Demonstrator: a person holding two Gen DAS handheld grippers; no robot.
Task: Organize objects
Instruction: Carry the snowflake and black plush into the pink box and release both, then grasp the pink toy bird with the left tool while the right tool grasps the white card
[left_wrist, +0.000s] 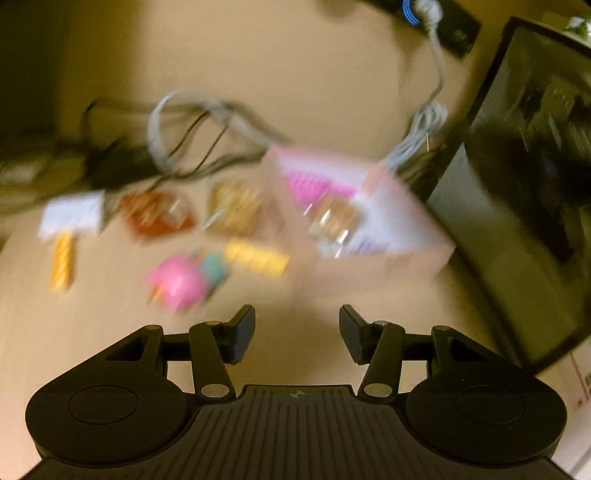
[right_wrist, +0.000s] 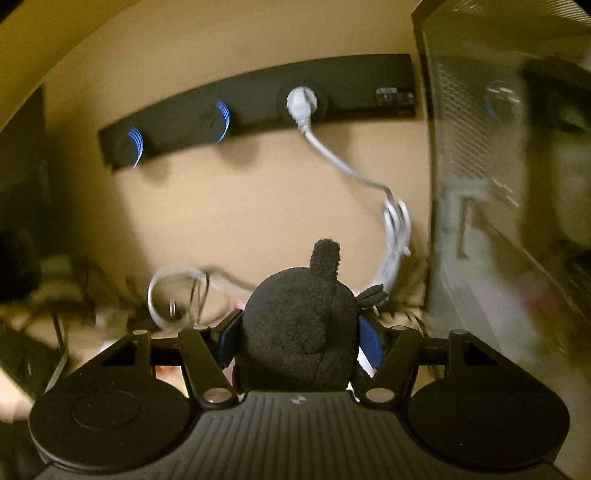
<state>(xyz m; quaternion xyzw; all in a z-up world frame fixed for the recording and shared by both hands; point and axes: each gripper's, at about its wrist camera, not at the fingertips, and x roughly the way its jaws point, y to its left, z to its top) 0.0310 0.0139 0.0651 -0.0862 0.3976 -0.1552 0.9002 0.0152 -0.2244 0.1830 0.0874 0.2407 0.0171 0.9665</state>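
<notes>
Gripping a dark plush toy (right_wrist: 301, 328) between our right fingers (right_wrist: 300, 341), we have its fuzzy head bulging above the pads, lifted off the counter (left_wrist: 258, 59). Our left fingers (left_wrist: 297, 334) stand apart with nothing between them; ahead of them sits a blurred pink box (left_wrist: 354, 218), and a pink toy (left_wrist: 181, 280) lies ahead to their left.

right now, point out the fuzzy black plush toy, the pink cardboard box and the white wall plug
fuzzy black plush toy (right_wrist: 299, 328): right wrist view, middle of its body
pink cardboard box (left_wrist: 384, 264): left wrist view, near wall
white wall plug (right_wrist: 302, 101): right wrist view, plug head
</notes>
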